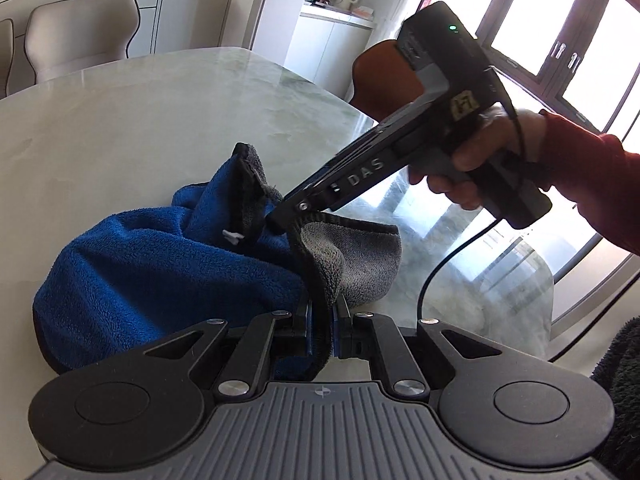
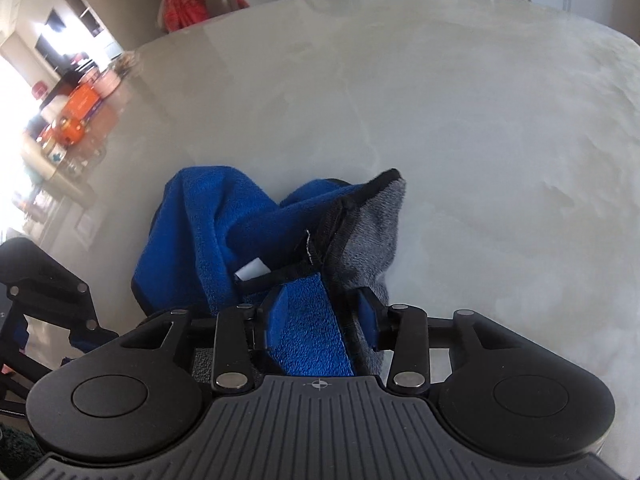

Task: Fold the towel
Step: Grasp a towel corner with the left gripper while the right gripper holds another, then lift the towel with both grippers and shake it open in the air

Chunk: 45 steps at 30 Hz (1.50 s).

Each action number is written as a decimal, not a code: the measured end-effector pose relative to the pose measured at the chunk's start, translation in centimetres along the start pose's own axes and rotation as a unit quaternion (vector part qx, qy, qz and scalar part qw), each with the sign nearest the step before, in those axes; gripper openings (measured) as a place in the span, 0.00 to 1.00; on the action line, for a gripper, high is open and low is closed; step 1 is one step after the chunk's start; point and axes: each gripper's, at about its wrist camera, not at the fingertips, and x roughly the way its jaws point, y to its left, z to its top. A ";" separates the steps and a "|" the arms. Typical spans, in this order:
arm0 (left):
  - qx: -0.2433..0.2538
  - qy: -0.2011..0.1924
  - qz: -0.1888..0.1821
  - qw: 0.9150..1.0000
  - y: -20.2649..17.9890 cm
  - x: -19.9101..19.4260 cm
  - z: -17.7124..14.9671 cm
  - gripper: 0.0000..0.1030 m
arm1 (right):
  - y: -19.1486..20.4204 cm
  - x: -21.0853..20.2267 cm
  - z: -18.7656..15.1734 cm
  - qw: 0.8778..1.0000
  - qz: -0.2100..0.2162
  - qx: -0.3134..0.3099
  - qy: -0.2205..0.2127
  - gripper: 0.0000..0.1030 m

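A towel point(image 1: 152, 264), blue on one side and grey on the other with a black hem, lies bunched on the marble table point(image 1: 160, 112). My left gripper point(image 1: 322, 320) is shut on a hemmed edge of the towel where the grey side folds over. My right gripper point(image 1: 276, 220) comes in from the upper right in the left wrist view and its tips pinch another part of the hem. In the right wrist view the right gripper point(image 2: 320, 312) is shut on the towel point(image 2: 208, 224), with cloth filling the gap between its fingers. A white label point(image 2: 252, 270) shows near the hem.
The table point(image 2: 440, 100) stretches far ahead. Beige chairs point(image 1: 80, 28) stand at its far side, an orange-brown chair point(image 1: 384, 76) at the right. Boxes and jars point(image 2: 76, 108) crowd the table's left end. The left gripper's body point(image 2: 44, 304) sits at the lower left.
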 end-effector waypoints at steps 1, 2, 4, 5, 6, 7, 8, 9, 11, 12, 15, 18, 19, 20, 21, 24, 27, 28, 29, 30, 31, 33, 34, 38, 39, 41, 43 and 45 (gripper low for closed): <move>0.000 0.001 0.001 1.000 0.0 0.0 -0.1 0.08 | 0.2 0.1 0.0 1.000 0.005 -0.011 0.000 0.36; -0.001 0.002 0.003 1.000 -0.1 -0.1 -0.2 0.08 | 0.6 0.1 0.0 1.000 0.009 -0.021 0.000 0.27; -0.007 0.003 0.007 1.000 -0.1 -0.1 -0.3 0.08 | 1.3 0.1 0.1 0.999 0.010 -0.040 0.000 0.11; -0.010 0.001 0.009 1.000 -0.1 -0.3 -0.4 0.08 | 1.6 -0.1 0.0 0.999 0.009 -0.048 -0.002 0.11; -0.013 -0.001 0.010 1.000 -0.2 -0.5 -0.5 0.08 | 2.2 -0.5 0.0 0.998 0.008 -0.060 -0.008 0.10; -0.016 -0.005 0.012 1.000 -0.3 -0.8 -0.6 0.08 | 2.3 -0.8 0.0 0.998 0.010 -0.062 -0.013 0.10; -0.017 -0.009 0.014 1.000 -0.3 -1.1 -0.7 0.08 | 2.4 -1.2 0.1 0.998 0.012 -0.059 -0.020 0.10; -0.018 -0.014 0.019 1.000 -0.2 -1.4 -0.7 0.08 | 2.3 -2.0 0.3 0.998 0.011 -0.051 -0.034 0.09; -0.022 -0.028 0.036 0.999 0.0 -2.1 -0.6 0.07 | 2.0 -3.5 0.7 0.997 0.010 -0.034 -0.063 0.09; -0.024 -0.037 0.044 0.998 0.1 -2.7 -0.5 0.07 | 1.7 -4.5 1.1 0.996 0.011 -0.023 -0.080 0.09; -0.037 -0.085 0.068 0.993 1.1 -5.5 0.3 0.07 | 0.6 -7.8 2.6 0.991 0.016 0.005 -0.136 0.09; -0.033 -0.128 0.097 0.987 2.4 -8.5 1.8 0.07 | -0.2 -11.1 4.9 0.980 0.023 0.027 -0.198 0.09; -0.026 -0.145 0.114 0.983 3.1 -10.0 2.9 0.07 | -0.5 -12.2 5.8 0.975 0.023 0.033 -0.218 0.07; -0.021 -0.155 0.124 0.980 3.6 -10.9 3.6 0.07 | -0.7 -13.2 6.8 0.971 0.019 0.035 -0.237 0.07; -0.016 -0.164 0.132 0.977 4.1 -11.6 4.3 0.07 | -0.9 -14.0 7.7 0.966 0.015 0.037 -0.254 0.07; 0.011 -0.204 0.170 0.964 6.3 -14.7 8.1 0.07 | -1.3 -16.9 10.8 0.953 0.003 0.034 -0.302 0.06; 0.046 -0.219 0.197 0.955 7.5 -16.8 11.3 0.07 | -1.2 -18.6 13.3 0.950 -0.018 0.016 -0.312 0.06; 0.055 -0.220 0.202 0.953 7.7 -17.3 12.1 0.07 | -1.1 -18.5 13.7 0.952 -0.029 0.013 -0.304 0.08; 0.060 -0.221 0.205 0.952 7.6 -17.4 12.5 0.07 | -1.0 -18.2 14.1 0.956 -0.039 0.006 -0.291 0.08; 0.066 -0.221 0.204 0.952 7.6 -17.7 12.8 0.07 | -0.7 -17.2 14.2 0.962 -0.047 -0.006 -0.268 0.09; 0.071 -0.218 0.198 0.953 7.5 -17.7 12.9 0.08 | -0.4 -15.9 13.9 0.967 -0.053 -0.022 -0.246 0.14; 0.074 -0.201 0.192 0.958 6.7 -16.4 12.5 0.08 | 0.1 -12.9 13.3 0.978 -0.055 -0.047 -0.195 0.27; 0.072 -0.191 0.191 0.960 6.6 -15.8 11.8 0.08 | 0.3 -11.4 13.1 0.982 -0.050 -0.051 -0.175 0.29; 0.034 -0.134 0.175 0.975 7.1 -13.4 6.9 0.08 | 1.0 -4.4 12.0 0.993 -0.036 -0.059 -0.091 0.29; 0.021 -0.121 0.174 0.977 7.4 -13.1 5.3 0.08 | 1.3 -2.8 12.0 0.995 -0.036 -0.064 -0.074 0.29; -0.011 -0.100 0.170 0.980 8.1 -12.6 2.7 0.08 | 2.0 -0.4 12.4 0.995 -0.031 -0.079 -0.049 0.29; -0.039 -0.081 0.168 0.982 8.7 -12.1 0.7 0.09 | 2.8 1.2 13.2 0.995 -0.017 -0.089 -0.037 0.30; -0.065 -0.058 0.175 0.981 9.4 -11.7 -1.2 0.11 | 4.1 2.9 14.8 0.994 -0.002 -0.106 -0.029 0.32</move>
